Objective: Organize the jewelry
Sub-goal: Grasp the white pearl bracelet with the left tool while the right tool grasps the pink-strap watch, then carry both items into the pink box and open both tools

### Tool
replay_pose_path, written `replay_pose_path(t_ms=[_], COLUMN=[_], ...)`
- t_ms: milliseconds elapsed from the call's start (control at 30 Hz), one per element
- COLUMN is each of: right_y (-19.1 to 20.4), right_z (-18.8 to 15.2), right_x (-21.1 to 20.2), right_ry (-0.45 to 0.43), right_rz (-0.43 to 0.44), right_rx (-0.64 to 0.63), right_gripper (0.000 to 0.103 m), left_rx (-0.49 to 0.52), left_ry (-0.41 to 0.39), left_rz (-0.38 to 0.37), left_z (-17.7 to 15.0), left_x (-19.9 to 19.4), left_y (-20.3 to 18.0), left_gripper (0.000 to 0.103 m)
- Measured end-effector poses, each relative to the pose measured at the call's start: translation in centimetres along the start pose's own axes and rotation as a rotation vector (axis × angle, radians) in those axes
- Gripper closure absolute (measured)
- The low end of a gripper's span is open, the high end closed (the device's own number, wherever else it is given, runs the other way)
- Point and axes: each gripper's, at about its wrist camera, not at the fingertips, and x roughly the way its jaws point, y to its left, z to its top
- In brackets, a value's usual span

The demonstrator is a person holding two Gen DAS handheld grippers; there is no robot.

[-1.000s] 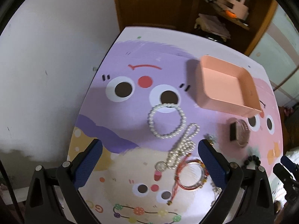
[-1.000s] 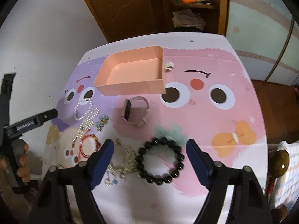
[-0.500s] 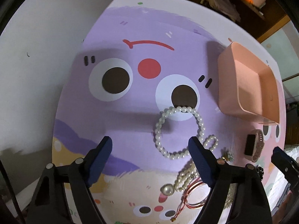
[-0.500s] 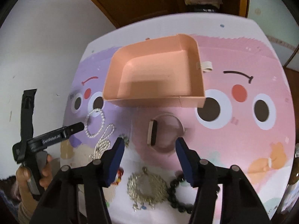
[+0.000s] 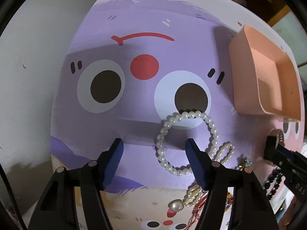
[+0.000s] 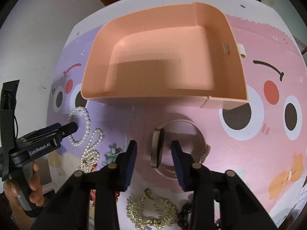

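Observation:
My left gripper (image 5: pixel 154 145) is open, low over the table, its fingers astride the left arc of a white pearl bracelet (image 5: pixel 162 132); it also shows in the right wrist view (image 6: pixel 73 127). My right gripper (image 6: pixel 154 148) is open, its fingers either side of the dark face of a pink-strapped watch (image 6: pixel 158 147) that stands on edge. The empty peach tray (image 6: pixel 238 65) sits just beyond the watch; its wall also shows in the left wrist view (image 5: pixel 247 88).
A longer pearl necklace (image 6: pixel 92 149) with a pendant, a red cord bracelet (image 5: pixel 197 209), a blue flower piece (image 6: pixel 113 153), a gold filigree necklace (image 6: pixel 151 210) and a black bead bracelet (image 5: pixel 272 184) lie near the front edge. The cartoon-printed table (image 6: pixel 249 153) meets a white wall at left.
Both grippers have moved forward and down. The left now straddles the pearl bracelet; the right has narrowed and now brackets the watch face.

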Motion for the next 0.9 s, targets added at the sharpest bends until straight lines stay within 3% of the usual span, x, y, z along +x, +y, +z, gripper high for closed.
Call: replay_pose_path(t_ms=[133,167,200,233,600,900], right_y=[0.3,0.4,0.5,0.6,0.4,-1.0], right_z=[0.2,0.1,0.1,0.1,-0.4,-0.5], right_x=[0.4,0.5,0.7,0.9,-1.2,-6.8], right_ry=[-0.004,-0.009,-0.008,-0.005,-0.021,-0.08], right_rz=[-0.025,-0.032,-0.035,-0.033,0.0,0.077], right_rx=[-0.004,-0.005,-0.008,-0.01,-0.032,-0.051], right_gripper=[0.082,0.086,0.09,0.091,0.094,0.094], left_rx=[0.005,-0.001,-0.004,-0.005,-0.071,-0.026], left_ry=[-0.011,-0.014,-0.02,-0.019,-0.057,-0.201], left_rz=[-0.004,-0.002,-0.002,-0.013,-0.093,-0.14], left_z=[0.4,0.5,0.7,0.9,1.5,1.0], left_x=[0.0,0.0,-0.1,-0.1,-0.4,-8.2], left_y=[-0.5,-0.6,-0.7,-0.9,2.3,1.5], left_gripper=[0.052,0.062,0.082,0.095,0.098,0.098])
